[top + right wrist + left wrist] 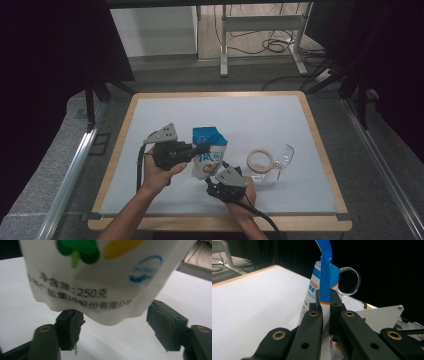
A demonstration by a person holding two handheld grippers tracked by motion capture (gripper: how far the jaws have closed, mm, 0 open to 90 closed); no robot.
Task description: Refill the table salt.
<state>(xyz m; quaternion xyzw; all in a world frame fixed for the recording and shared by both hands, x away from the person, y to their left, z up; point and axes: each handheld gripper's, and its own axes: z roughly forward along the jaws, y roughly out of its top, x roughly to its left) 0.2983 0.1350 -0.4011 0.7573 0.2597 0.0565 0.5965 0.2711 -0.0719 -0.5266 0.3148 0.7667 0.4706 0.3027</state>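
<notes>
A white snack bag (209, 150) with a blue top stands lifted over the white table mat (260, 120). My left gripper (200, 148) comes in from the left and is shut on the bag's blue top seal (325, 282); in the left gripper view the two jaws meet on that strip, left gripper (325, 294). My right gripper (210, 176) sits low, just in front of the bag's bottom. In the right gripper view the bag (100, 277) hangs with its bottom edge over the wide gap of the right gripper (115, 323). The left pad (70, 326) lies close under that edge.
A roll of tape (261, 160) lies on the mat right of the bag, with a clear round dish (283, 156) leaning beside it; the clear round dish (349, 281) stands behind the bag. The mat has a wooden rim (320, 145). Desk legs and cables stand beyond the table.
</notes>
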